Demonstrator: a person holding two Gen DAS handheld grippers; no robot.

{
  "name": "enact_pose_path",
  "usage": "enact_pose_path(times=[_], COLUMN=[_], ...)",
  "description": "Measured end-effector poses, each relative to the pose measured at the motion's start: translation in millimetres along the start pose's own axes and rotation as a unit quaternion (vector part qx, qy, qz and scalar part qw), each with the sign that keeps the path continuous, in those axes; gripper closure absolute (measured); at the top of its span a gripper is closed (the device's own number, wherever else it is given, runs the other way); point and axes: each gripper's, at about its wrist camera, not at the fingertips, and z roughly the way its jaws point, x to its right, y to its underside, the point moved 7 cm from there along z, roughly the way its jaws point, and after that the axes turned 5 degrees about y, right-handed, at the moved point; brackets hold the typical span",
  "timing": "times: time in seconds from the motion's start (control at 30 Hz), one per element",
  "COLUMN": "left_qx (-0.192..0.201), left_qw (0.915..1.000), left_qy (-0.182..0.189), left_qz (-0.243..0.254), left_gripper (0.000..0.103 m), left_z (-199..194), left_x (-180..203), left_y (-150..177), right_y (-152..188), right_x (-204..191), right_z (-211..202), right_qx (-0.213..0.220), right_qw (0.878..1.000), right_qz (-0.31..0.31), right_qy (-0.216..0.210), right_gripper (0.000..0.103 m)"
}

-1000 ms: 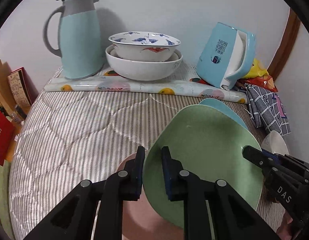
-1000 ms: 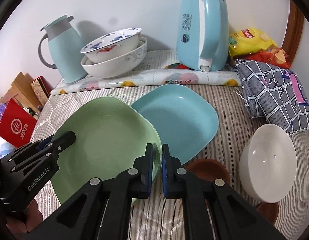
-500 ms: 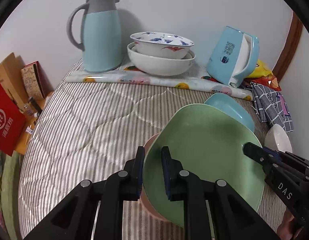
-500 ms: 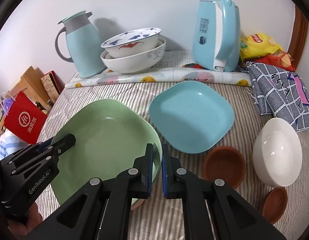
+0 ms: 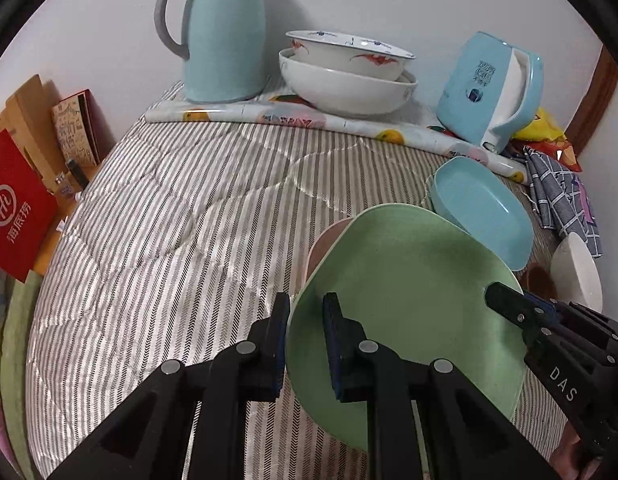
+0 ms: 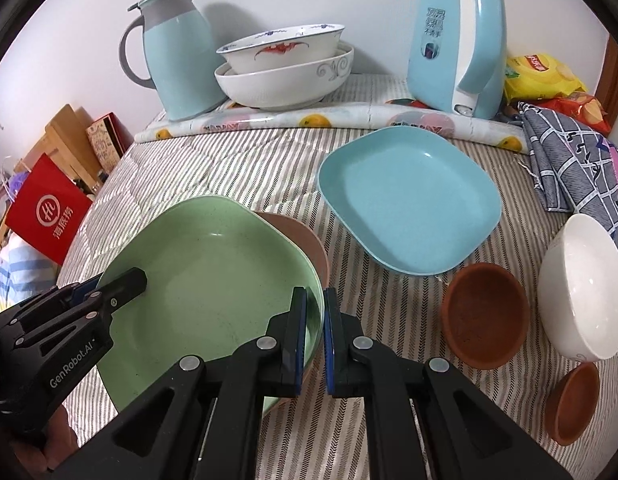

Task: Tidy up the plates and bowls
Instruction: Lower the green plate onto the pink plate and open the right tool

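A green square plate (image 5: 409, 292) (image 6: 213, 280) is held by both grippers over a pink plate (image 5: 325, 244) (image 6: 305, 240) that shows beneath it. My left gripper (image 5: 307, 344) is shut on the green plate's left rim. My right gripper (image 6: 315, 328) is shut on its right rim. A blue square plate (image 6: 409, 196) (image 5: 481, 208) lies on the striped cloth behind. A white bowl (image 6: 581, 288), a large brown bowl (image 6: 485, 316) and a small brown bowl (image 6: 573, 404) sit at the right.
Two stacked white bowls (image 6: 285, 72), a teal jug (image 6: 177, 48) and a blue kettle (image 6: 457, 40) stand at the back on a fruit-print mat (image 6: 329, 120). A checked cloth (image 6: 577, 168) and snack bags (image 6: 541, 76) lie at the right. Red boxes (image 6: 49, 208) stand beyond the left edge.
Both grippers carried the green plate left, away from the blue plate, and lowered it over the pink plate. Both stay shut on its rims.
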Motion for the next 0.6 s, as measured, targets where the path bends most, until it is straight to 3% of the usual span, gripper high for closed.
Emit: enact_pose_path(times=[0.6], left_qx=[-0.02], left_qw=[0.9996], left_qy=[-0.019], left_qz=[0.008], left_gripper=[0.086], left_z=[21.5], left_x=[1.3], left_y=[7.8], right_y=[-18.4], right_x=[-5.7], right_z=[34.4], right_qx=[0.002], right_qw=[0.998], right_qz=[-0.059], right_qy=[0.013], right_gripper=[0.092])
